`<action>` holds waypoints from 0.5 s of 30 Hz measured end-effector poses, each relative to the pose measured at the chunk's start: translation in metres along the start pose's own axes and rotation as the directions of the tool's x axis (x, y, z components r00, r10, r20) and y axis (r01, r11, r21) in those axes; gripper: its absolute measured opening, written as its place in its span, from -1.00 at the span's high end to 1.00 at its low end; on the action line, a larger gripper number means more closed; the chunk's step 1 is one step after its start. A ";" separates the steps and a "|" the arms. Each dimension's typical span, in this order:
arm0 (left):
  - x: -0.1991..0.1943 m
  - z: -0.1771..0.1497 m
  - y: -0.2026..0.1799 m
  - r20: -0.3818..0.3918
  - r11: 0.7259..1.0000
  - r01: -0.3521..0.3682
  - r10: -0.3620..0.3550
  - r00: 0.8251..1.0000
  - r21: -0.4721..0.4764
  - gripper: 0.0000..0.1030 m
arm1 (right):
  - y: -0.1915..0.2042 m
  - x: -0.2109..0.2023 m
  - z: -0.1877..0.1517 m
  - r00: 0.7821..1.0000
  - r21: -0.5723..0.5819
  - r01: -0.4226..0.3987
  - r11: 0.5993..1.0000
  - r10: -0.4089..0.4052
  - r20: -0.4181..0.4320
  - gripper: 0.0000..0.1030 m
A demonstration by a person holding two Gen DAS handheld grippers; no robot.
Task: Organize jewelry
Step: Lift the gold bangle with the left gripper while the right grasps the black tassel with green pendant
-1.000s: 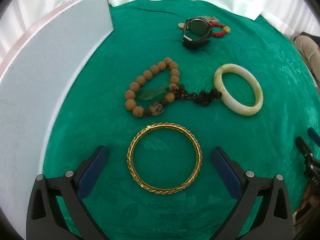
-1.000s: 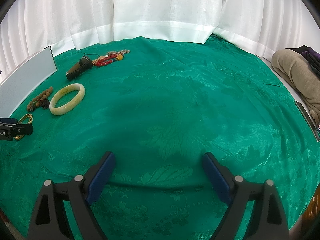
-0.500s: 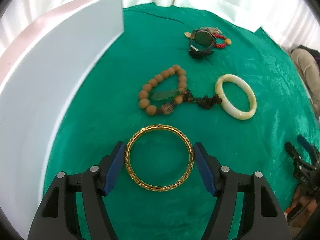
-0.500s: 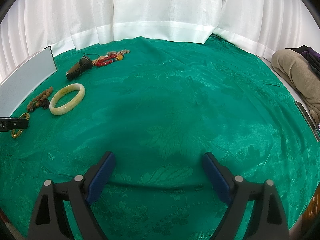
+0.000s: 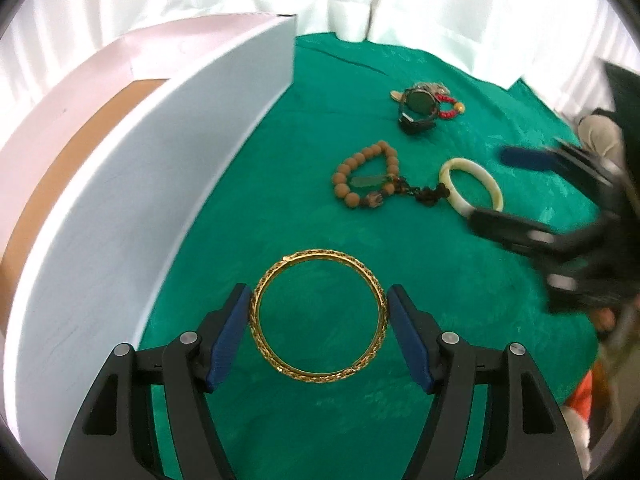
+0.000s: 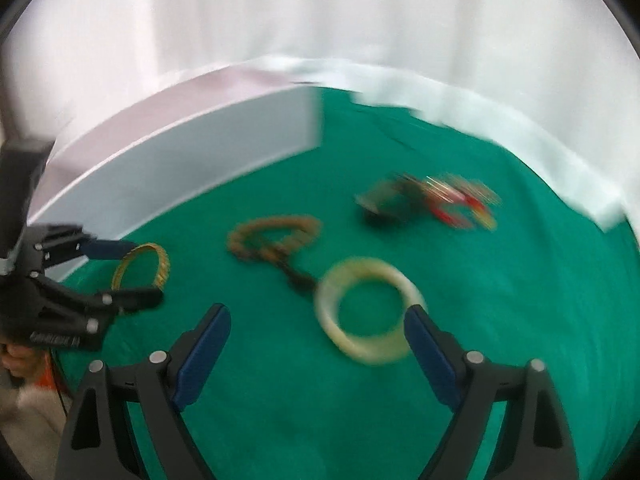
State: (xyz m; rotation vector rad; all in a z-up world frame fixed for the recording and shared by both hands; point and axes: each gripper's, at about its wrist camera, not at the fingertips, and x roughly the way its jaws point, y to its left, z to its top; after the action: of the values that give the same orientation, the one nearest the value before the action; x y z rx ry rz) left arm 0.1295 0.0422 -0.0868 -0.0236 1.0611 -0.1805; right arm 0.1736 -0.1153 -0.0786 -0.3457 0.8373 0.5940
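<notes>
Step in hand, by the look of it: picking up the gold bangle (image 5: 319, 315). Left gripper (image 5: 319, 320) closed across the bangle's width, blue pads (image 5: 228, 336) touching its outer rim on both sides, so pinching the bangle; the right wrist view shows it tilted up off the green cloth (image 5: 344, 420), close beside the white box (image 5: 132, 216). Right gripper (image 6: 318, 352) spread wide, holding nothing, hanging low over the pale jade bangle (image 6: 369, 309), one finger just beside its right edge; heavily blurred there. Wooden bead bracelet (image 5: 366, 178) with its dark knotted tassel lying just beyond, tassel end touching the jade bangle; watch (image 5: 418, 110) and red bead string (image 5: 448, 106) further back, together in one cluster. Next move, probably: carrying the gold bangle over the box wall and letting go inside, with a steady squeeze, since a thin hard ring held only at two points can pivot or slip. Compared with a second ago: left fingers then wide apart with the bangle flat between them, now shut on it; right gripper then well away over bare cloth, now swung across to the jade bangle.
</notes>
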 end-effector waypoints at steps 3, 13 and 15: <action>-0.006 -0.004 0.008 0.006 1.000 0.001 -0.001 1.000 -0.022 -0.37 | 0.009 0.037 0.018 0.996 -0.127 -0.017 0.992 0.007 -0.084 -0.46; -0.031 -0.010 0.017 0.032 0.999 0.018 -0.017 0.999 -0.033 -0.37 | -0.015 0.045 0.030 0.976 -0.055 -0.030 0.998 0.018 -0.217 0.78; -0.043 -0.008 0.016 0.051 0.999 0.026 -0.024 0.998 -0.032 -0.37 | -0.025 0.026 0.036 0.981 0.004 -0.047 0.999 0.047 -0.187 0.78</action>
State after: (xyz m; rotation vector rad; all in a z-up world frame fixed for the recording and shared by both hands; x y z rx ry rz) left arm 0.1041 0.0653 -0.0553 -0.0703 1.0136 -0.1845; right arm 0.2242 -0.1073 -0.0745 -0.3870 1.0282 0.6118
